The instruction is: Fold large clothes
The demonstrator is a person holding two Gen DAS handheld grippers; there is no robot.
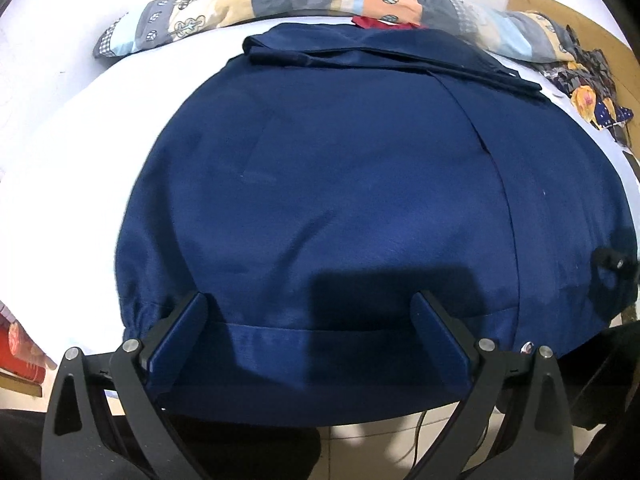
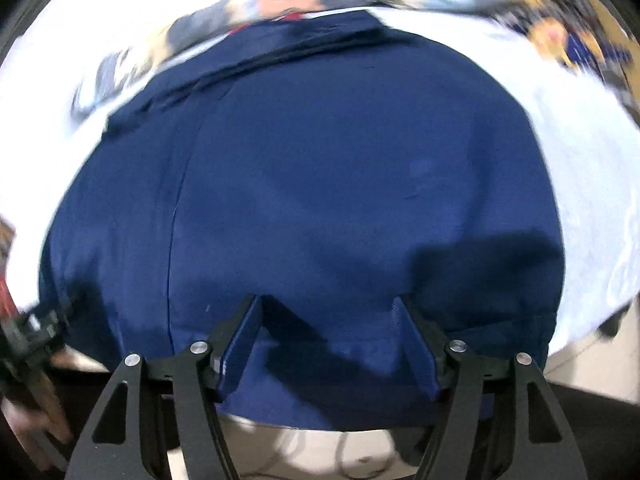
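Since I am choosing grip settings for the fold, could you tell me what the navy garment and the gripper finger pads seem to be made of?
The navy garment looks like a woven cloth, perhaps cotton twill, with a matte, faintly lustrous face; its stitched hem and soft creases suggest this. The left gripper has finger pads that look like flat blue plastic or rubber. On the right gripper one pad shows fine ribbing.

No text, label or number can be read (right view blurred).

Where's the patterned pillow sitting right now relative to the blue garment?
In the left wrist view the patterned pillow lies across the far side of the white bed, just beyond the blue garment's folded far edge, beside a scrap of red cloth.
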